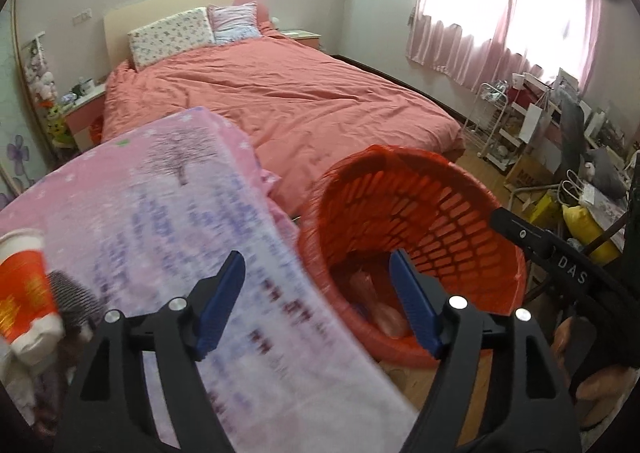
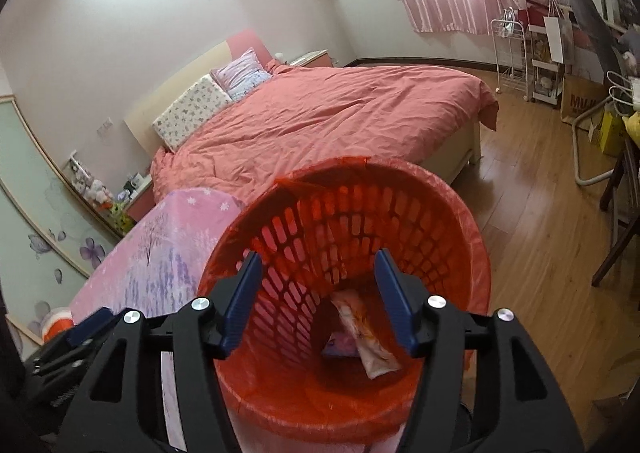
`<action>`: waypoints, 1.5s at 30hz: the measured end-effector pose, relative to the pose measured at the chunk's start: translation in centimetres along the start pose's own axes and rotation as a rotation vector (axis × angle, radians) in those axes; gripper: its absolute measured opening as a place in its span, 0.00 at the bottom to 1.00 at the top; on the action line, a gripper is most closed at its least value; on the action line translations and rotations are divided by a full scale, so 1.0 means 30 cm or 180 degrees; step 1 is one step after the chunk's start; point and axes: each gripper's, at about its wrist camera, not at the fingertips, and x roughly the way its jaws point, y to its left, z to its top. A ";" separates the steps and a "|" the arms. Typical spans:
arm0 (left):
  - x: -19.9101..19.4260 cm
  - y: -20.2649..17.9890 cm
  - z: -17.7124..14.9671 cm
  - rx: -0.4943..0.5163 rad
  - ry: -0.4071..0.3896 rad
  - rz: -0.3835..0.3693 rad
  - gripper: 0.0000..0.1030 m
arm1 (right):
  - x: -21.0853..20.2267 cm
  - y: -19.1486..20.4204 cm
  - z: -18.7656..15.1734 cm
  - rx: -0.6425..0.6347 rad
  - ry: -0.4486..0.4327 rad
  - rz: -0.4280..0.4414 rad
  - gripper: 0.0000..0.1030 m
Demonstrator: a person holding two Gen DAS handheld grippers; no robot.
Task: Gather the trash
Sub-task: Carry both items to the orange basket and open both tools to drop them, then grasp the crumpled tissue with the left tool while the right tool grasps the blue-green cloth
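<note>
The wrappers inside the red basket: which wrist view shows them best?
The right wrist view: it looks straight down into the red basket, with the wrappers lying plainly on the bottom. The left wrist view shows only a pinkish glimpse past the rim, partly hidden behind a finger.

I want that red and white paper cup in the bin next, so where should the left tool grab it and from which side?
Grip the paper cup across its red middle band, coming from its right, where the left tool stands open. It appears to lie tilted on the pink cloth, mouth up and away, so its sides look reachable; a rim pinch would likely crush it.
</note>
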 end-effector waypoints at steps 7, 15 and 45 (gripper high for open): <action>-0.191 0.102 -0.121 0.0019 -0.0119 0.0248 0.74 | -0.074 0.116 -0.055 -0.0266 0.0024 0.0014 0.57; -0.387 0.327 -0.253 -0.0273 -0.0209 0.0638 0.75 | -0.120 0.260 -0.154 -0.0642 0.0120 0.0169 0.57; -0.531 0.924 -0.426 -0.1260 -0.0122 0.1317 0.29 | -0.071 0.779 -0.539 -0.1246 0.0983 0.0960 0.62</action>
